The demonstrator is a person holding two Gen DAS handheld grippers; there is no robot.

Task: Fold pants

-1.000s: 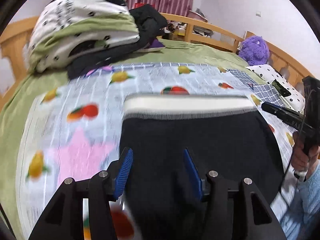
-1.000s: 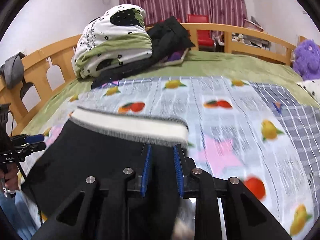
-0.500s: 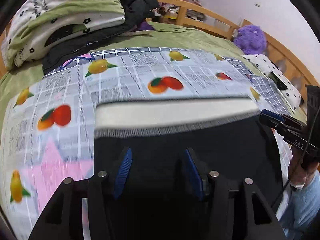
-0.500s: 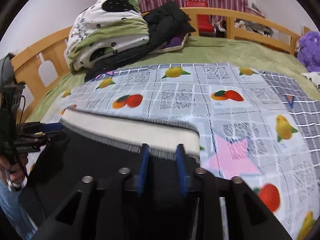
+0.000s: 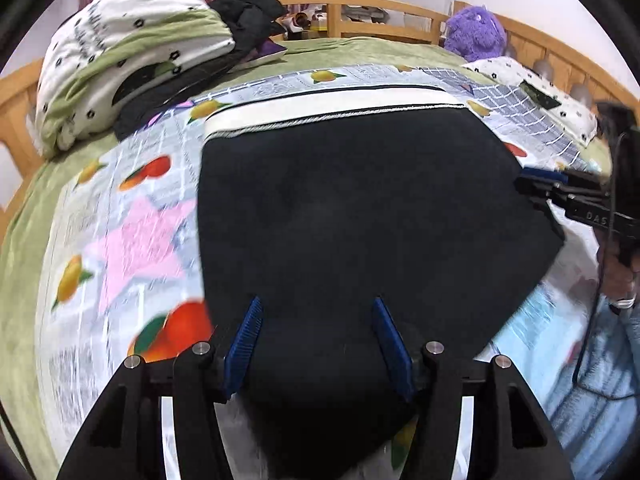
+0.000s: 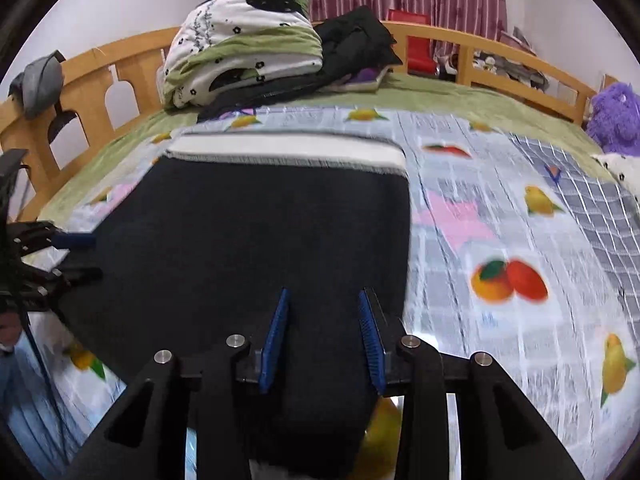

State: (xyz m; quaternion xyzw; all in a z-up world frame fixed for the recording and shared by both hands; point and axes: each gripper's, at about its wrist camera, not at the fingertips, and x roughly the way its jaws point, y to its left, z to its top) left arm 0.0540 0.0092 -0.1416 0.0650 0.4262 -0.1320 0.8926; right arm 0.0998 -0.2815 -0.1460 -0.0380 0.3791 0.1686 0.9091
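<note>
Black pants (image 5: 360, 216) with a white waistband (image 5: 328, 110) lie folded flat on the fruit-print sheet, waistband at the far end. They also show in the right wrist view (image 6: 256, 240). My left gripper (image 5: 316, 308) is open, its blue pads spread over the near left part of the pants. My right gripper (image 6: 324, 300) is open over the near right part of the pants, jaws apart with black cloth between them. The right gripper also shows at the right edge of the left wrist view (image 5: 560, 188).
A folded quilt (image 6: 248, 36) and dark clothes (image 6: 356, 40) are piled at the far end of the bed. A purple plush toy (image 5: 476, 34) sits by the wooden rail (image 6: 500, 52). The fruit-print sheet (image 6: 520, 240) spreads around the pants.
Both grippers have drawn back toward the near edge, so more of the pants shows. The right gripper's jaws have opened wider. The left stays open.
</note>
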